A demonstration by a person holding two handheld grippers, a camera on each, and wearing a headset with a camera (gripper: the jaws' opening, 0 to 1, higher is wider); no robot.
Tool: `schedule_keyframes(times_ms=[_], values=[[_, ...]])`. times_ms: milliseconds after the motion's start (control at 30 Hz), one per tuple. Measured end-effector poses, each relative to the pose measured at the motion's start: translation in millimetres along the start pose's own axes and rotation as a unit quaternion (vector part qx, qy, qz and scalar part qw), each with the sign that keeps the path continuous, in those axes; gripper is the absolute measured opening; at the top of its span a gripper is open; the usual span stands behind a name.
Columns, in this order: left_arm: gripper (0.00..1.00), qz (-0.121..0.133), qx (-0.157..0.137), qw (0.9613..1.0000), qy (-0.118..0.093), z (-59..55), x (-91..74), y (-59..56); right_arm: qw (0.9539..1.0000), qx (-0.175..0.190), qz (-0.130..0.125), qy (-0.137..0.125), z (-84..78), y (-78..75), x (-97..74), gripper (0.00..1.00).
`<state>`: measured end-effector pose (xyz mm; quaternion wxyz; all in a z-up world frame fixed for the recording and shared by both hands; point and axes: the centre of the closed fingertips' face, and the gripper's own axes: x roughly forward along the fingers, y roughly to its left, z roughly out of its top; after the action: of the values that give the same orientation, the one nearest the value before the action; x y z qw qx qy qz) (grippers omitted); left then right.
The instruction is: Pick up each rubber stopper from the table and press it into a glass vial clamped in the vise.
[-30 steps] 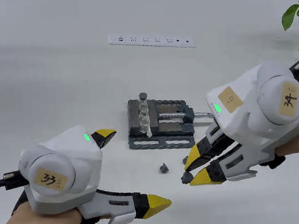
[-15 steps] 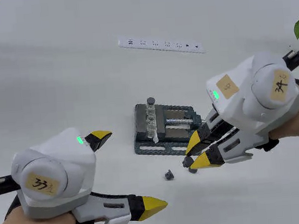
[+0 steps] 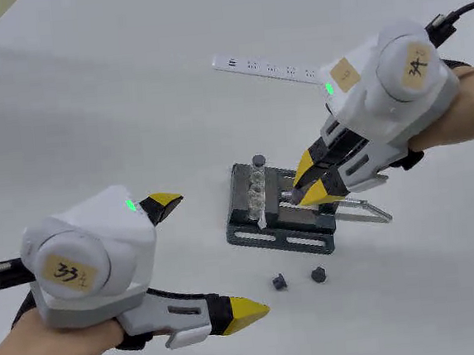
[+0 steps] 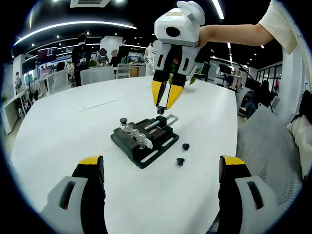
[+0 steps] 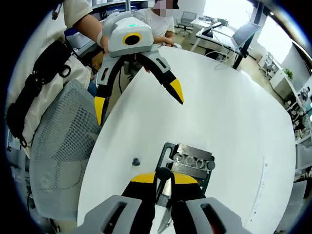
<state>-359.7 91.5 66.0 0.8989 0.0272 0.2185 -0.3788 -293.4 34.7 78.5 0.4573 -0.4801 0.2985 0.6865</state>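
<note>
A dark vise [image 3: 279, 225] on the white table clamps a row of clear glass vials [image 3: 258, 195]. The far vial carries a dark rubber stopper [image 3: 258, 161]. My right gripper [image 3: 301, 192] hangs just over the vise, right of the vials, shut on a rubber stopper [image 3: 292, 196]; its own view has that stopper [image 5: 163, 174] between the yellow tips above the vise [image 5: 187, 163]. Two loose stoppers [image 3: 279, 282] [image 3: 318, 275] lie in front of the vise. My left gripper [image 3: 209, 256] hovers open at the near left, holding nothing; the vise [image 4: 144, 139] lies ahead of it.
A white power strip [image 3: 269, 67] lies on the table beyond the vise. The table edge and a grey mesh chair [image 5: 58, 161] are on the person's side. Bare tabletop spreads to the left of the vise.
My right gripper has risen from the table beside the loose stoppers to over the vise, carrying one stopper. The left gripper has stayed open in place. The head camera has shifted.
</note>
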Motion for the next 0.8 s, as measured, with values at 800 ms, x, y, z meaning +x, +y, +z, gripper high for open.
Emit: schedule_keyframes(times_ms=[800], values=[[0.99,0.008,-0.018,0.9997,0.017,-12.5,3.4,8.9,0.9946,-0.084,0.007,0.061,-10.0,-59.4,32.9,0.05]])
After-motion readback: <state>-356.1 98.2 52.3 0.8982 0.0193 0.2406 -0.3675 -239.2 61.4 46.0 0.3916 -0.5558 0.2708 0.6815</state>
